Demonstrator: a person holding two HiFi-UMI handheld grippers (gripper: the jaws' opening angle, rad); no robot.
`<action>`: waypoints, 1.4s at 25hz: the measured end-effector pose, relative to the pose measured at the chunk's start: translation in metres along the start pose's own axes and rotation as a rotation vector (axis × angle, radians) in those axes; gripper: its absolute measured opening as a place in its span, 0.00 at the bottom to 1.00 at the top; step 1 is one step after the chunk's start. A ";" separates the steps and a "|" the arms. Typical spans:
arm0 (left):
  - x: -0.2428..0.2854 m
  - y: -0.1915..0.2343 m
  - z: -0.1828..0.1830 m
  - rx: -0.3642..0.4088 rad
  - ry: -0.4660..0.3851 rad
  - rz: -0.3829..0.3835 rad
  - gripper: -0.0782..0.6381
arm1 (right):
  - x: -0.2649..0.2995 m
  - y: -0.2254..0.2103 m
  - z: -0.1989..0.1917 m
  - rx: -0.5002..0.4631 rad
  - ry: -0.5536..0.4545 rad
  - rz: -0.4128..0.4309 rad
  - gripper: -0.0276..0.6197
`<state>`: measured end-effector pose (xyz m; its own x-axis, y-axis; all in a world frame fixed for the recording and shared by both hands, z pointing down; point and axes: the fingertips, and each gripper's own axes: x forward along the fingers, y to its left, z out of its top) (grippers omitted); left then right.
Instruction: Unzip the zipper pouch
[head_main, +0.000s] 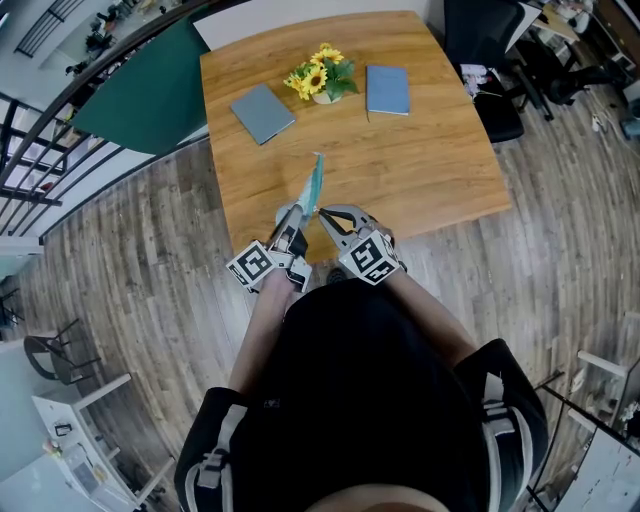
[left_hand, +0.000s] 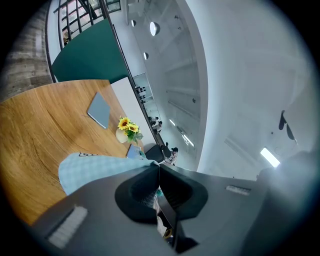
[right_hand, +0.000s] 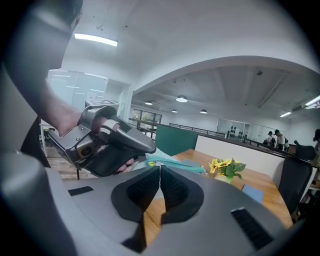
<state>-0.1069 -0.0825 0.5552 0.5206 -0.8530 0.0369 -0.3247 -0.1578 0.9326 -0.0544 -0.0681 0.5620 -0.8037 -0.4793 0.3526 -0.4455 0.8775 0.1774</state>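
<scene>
A light teal checked zipper pouch (head_main: 315, 182) is held on edge above the near side of the wooden table (head_main: 430, 170). My left gripper (head_main: 299, 214) is shut on its near end; in the left gripper view the fabric (left_hand: 92, 167) runs out to the left of the closed jaws (left_hand: 159, 169). Right beside it, my right gripper (head_main: 323, 213) is shut, and in the right gripper view its tips (right_hand: 160, 166) meet on the teal zipper line (right_hand: 180, 164), at the zipper pull. The left gripper (right_hand: 107, 145) and the hand holding it fill that view's left.
At the far side of the table are a small vase of sunflowers (head_main: 320, 80), a grey notebook (head_main: 263, 112) and a blue notebook (head_main: 387, 90). A black office chair (head_main: 490, 60) is off the right corner, a green panel (head_main: 150, 95) off the left. Wood floor surrounds the table.
</scene>
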 end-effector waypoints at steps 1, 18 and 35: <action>0.000 0.001 0.000 0.019 0.004 0.003 0.11 | 0.000 -0.001 0.000 0.000 0.000 -0.008 0.05; 0.003 -0.001 -0.002 0.056 0.029 -0.006 0.11 | 0.002 -0.013 0.002 0.094 -0.033 -0.046 0.06; 0.003 -0.004 -0.004 0.057 0.058 -0.023 0.11 | 0.004 -0.020 0.004 0.136 -0.024 -0.090 0.06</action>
<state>-0.1008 -0.0825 0.5525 0.5727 -0.8189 0.0378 -0.3555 -0.2065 0.9116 -0.0499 -0.0874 0.5562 -0.7666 -0.5574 0.3187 -0.5639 0.8219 0.0811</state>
